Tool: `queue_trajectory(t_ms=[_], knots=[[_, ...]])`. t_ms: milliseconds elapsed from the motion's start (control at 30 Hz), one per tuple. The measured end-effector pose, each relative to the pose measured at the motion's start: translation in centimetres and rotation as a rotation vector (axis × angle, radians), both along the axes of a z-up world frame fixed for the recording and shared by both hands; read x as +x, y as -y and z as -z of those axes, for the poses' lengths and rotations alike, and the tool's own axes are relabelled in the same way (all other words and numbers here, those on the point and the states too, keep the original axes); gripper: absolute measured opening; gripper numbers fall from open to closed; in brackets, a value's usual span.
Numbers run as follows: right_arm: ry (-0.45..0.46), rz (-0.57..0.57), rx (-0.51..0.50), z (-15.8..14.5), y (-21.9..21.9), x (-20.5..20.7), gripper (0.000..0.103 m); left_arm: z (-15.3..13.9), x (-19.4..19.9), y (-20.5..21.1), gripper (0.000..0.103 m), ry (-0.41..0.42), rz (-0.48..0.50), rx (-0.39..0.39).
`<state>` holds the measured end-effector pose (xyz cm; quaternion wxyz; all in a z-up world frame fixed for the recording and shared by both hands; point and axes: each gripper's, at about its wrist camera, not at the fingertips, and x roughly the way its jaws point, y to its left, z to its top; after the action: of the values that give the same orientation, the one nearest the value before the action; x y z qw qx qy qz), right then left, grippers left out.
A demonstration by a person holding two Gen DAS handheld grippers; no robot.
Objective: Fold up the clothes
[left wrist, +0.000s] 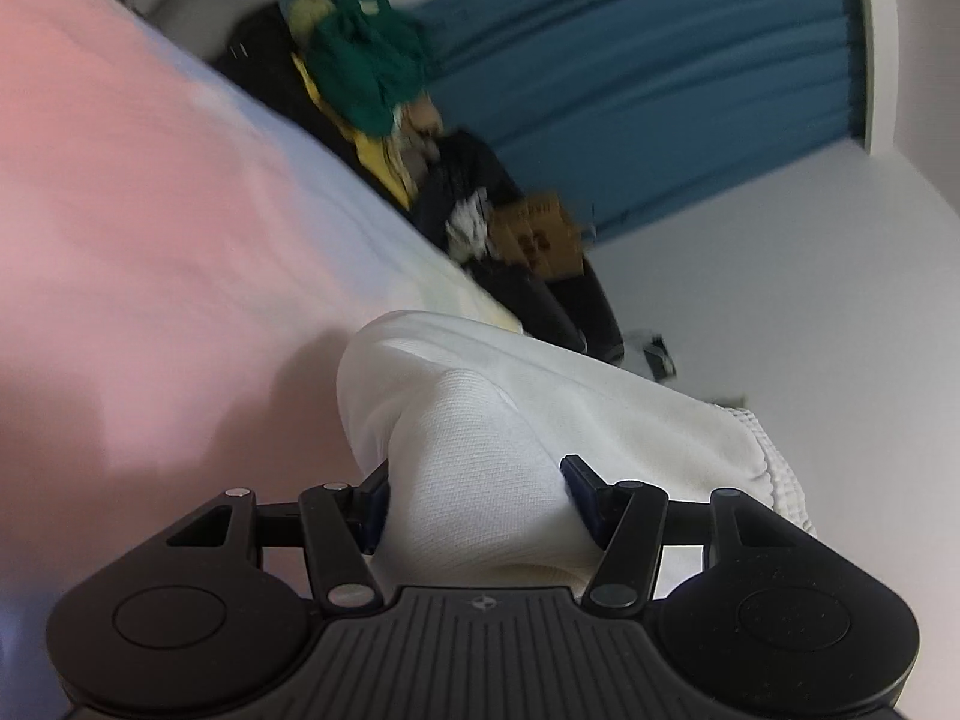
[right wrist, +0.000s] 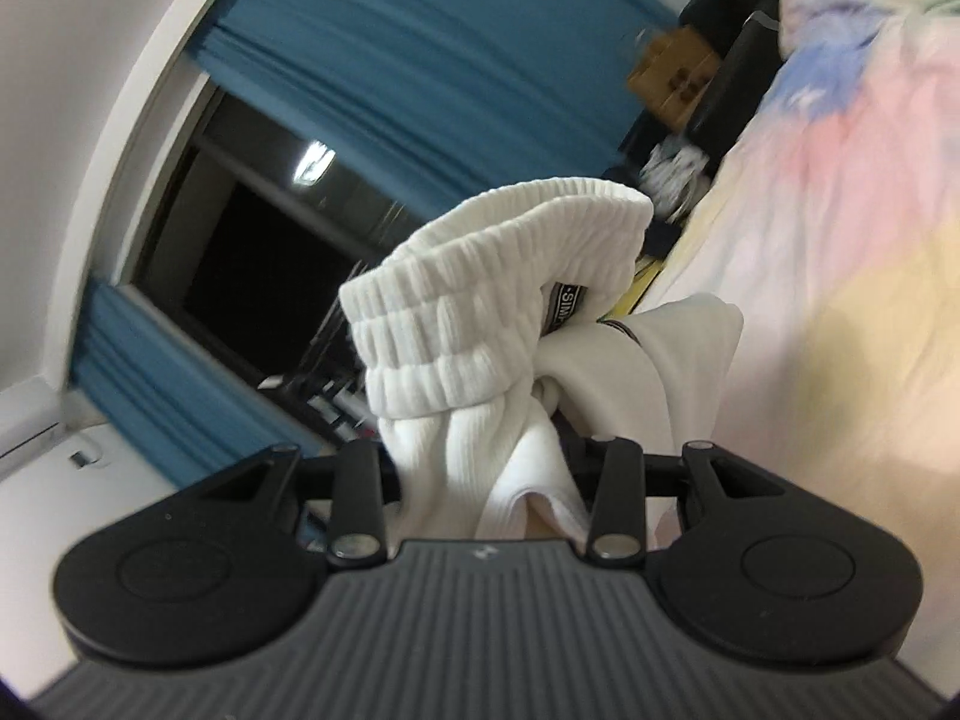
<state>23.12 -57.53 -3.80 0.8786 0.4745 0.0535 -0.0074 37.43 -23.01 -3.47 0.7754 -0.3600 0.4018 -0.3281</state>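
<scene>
Between each claw's fingers, white garment [left wrist: 480, 420], left claw [left wrist: 474, 498], right claw [right wrist: 486, 474]

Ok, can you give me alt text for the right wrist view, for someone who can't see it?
The right gripper is shut on a white garment, whose ribbed elastic waistband bunches up above the fingers, showing a small black label. A pastel bedsheet lies to the right; blue curtains frame a dark window behind.

Garment [left wrist: 480, 420] btwn gripper [left wrist: 474, 501] fingers, bed [left wrist: 150, 210] beneath
</scene>
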Motion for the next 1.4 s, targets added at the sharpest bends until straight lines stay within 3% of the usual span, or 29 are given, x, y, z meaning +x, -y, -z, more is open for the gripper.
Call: queue_trajectory(t_ms=[133, 267, 433, 567, 667, 767, 933, 1233, 1300, 1400], knots=[[-0.019, 0.080, 0.068, 5.2, 2.7, -1.5, 0.041, 2.1, 0.1, 3.6, 0.059, 0.002, 0.070, 0.068], [-0.035, 0.128, 0.238, 11.9, 3.3, -4.4, 0.040, 3.6, -0.4, 5.8, 0.059, 0.004, 0.140, 0.129], [-0.062, 0.158, 0.445, 19.2, 3.1, -7.9, 0.041, 5.9, -2.4, 6.4, 0.067, 0.038, 0.202, 0.297], [-0.062, 0.141, 0.471, 21.0, 3.1, -8.3, 0.044, 6.9, -2.5, 6.5, 0.071, 0.039, 0.204, 0.334], [-0.142, 0.139, 0.464, 19.5, 3.2, -8.1, 0.050, 5.8, -3.1, 6.3, 0.072, 0.048, 0.189, 0.354], [-0.245, 0.145, 0.425, 17.4, 3.0, -8.7, 0.051, 3.0, -4.6, 5.7, 0.073, 0.082, 0.178, 0.382], [-0.372, 0.171, 0.199, 11.8, 1.5, -10.6, 0.051, -3.1, -8.0, 4.3, 0.077, 0.173, 0.179, 0.421], [-0.301, 0.107, -0.164, -0.4, -3.7, -14.6, 0.051, -14.9, -17.0, 2.5, 0.082, 0.389, 0.146, 0.476], [-0.294, 0.101, -0.255, -3.1, -5.4, -15.3, 0.053, -17.1, -19.4, 1.7, 0.088, 0.436, 0.129, 0.489], [-0.282, 0.102, -0.379, -6.5, -8.2, -17.0, 0.067, -20.0, -23.8, -0.2, 0.097, 0.507, 0.107, 0.509]])
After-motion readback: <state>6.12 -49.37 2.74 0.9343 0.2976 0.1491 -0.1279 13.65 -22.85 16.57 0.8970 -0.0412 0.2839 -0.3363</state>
